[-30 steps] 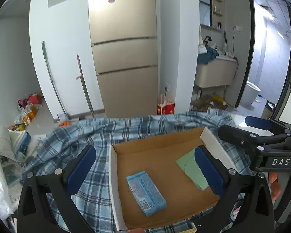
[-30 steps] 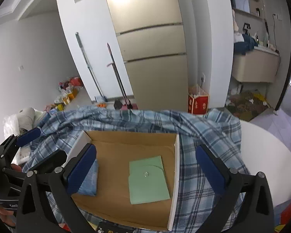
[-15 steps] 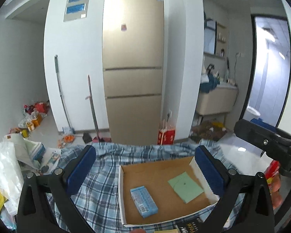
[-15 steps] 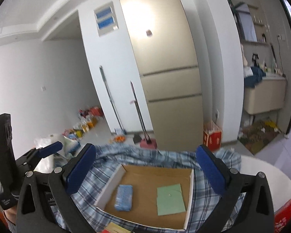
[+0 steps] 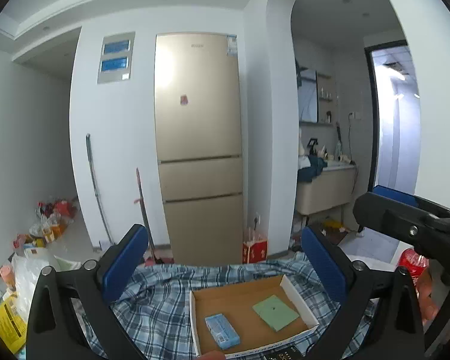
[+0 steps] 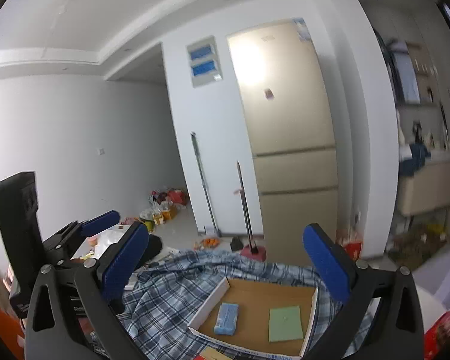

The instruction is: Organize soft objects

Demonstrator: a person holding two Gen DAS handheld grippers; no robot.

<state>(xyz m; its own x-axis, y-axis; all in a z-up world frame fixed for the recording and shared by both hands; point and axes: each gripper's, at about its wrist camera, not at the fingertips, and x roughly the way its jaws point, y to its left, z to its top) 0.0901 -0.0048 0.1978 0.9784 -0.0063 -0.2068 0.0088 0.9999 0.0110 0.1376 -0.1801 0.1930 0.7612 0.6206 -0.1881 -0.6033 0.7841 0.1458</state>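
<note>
— Tongs? Left gripper (image 5: 225, 265) and right gripper (image 6: 226, 265) both gape wide, empty, now lifted well above the box (image 5: 297, 294) at lower centre.

— Meaning? Blue pack (image 5: 222, 331) and green pad (image 5: 275, 312) lie inside; sorting looks finished.
</note>
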